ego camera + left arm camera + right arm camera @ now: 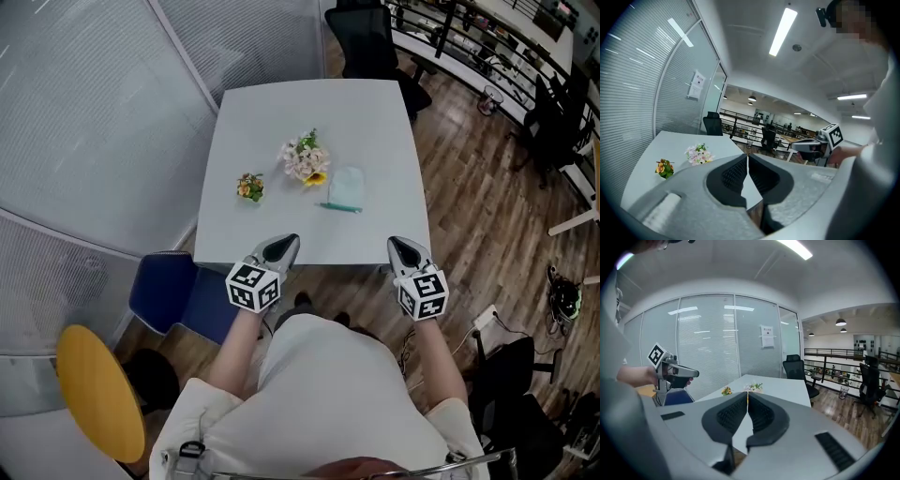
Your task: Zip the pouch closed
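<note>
A pale grey square table (281, 122) stands on a brown wood-plank floor (469, 216). Three things lie on the table, all in its nearer half. Toward the left edge sits a small bunch of orange and yellow flowers (249, 187). Near the middle lies a larger bouquet of pink and white flowers (305, 159), with one yellow bloom at its near end. Just beside it on the right lies a flat mint-green pouch (346, 188), with a darker teal strip along its near edge.
</note>
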